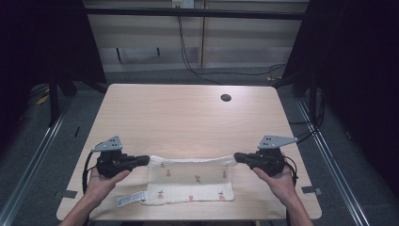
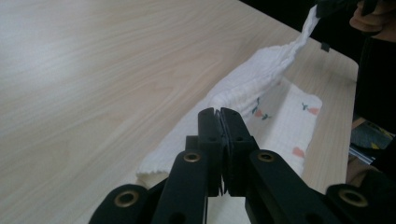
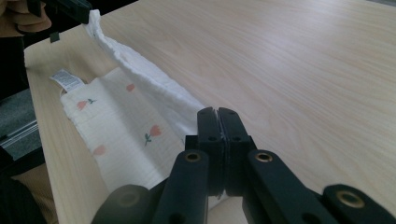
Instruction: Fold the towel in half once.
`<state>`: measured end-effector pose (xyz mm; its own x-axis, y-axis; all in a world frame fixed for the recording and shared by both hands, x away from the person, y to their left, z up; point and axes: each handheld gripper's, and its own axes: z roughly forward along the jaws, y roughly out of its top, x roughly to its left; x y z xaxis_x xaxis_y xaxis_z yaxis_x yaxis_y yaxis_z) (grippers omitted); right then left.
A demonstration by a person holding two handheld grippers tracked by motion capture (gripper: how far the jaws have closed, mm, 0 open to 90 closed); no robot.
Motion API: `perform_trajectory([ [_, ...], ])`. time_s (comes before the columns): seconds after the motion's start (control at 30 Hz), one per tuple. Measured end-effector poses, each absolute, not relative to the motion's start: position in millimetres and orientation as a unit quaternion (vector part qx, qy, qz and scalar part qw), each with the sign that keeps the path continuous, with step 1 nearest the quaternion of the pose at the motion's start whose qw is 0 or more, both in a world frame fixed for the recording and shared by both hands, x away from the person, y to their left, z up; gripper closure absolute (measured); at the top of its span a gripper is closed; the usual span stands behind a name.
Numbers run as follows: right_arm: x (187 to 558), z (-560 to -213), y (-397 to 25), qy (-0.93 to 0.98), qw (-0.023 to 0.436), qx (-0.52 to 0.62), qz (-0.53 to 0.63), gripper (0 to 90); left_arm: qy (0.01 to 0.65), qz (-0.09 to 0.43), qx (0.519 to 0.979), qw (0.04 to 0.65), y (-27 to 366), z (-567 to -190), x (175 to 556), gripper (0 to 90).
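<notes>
While you hold one pair of tongs in each hand, both are clamped on the single cloth [image 1: 190, 181] that lies near the front edge of the bench [image 1: 188, 117]. Your left tongs [image 1: 145, 160] pinch the cloth's far left corner, and your right tongs [image 1: 238, 158] pinch its far right corner; in each gripper view the two black jaws stand pressed together with white fabric caught between them. That makes two grips on one cloth.

Between the two grips the far edge of the cloth is raised off the bench and sags slightly toward its middle, while the rest of the cloth lies flat on the wood. The cloth is white with small flower prints; six of them can be counted on it in the high view, three in a farther row and three in a nearer row. One white label [image 1: 130, 199] sticks out from the cloth's near left corner, lying on the bench.

Beyond the cloth, toward the far right of the bench, there is one round dark hole [image 1: 226, 98] in the top. Your two hands [image 1: 106, 181] rest just outside the cloth's short sides.
</notes>
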<state>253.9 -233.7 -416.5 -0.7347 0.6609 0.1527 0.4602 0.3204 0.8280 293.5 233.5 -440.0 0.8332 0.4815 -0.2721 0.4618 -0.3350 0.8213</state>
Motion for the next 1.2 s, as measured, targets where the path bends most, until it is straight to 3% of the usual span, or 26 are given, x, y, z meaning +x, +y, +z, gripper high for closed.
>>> perform_trajectory([
  [0.37, 238, -427, -237, 0.818, 0.100, 0.341, 0.453, 88.6, 0.278, -0.001, 0.832, 0.481, 233, -444, 277, 88.2],
  [1.2, 199, -482, -225, 0.859, 0.033, 0.343, 0.380, 87.6, 0.253, -0.039, 0.874, 0.414, 225, -482, 252, 87.0],
])
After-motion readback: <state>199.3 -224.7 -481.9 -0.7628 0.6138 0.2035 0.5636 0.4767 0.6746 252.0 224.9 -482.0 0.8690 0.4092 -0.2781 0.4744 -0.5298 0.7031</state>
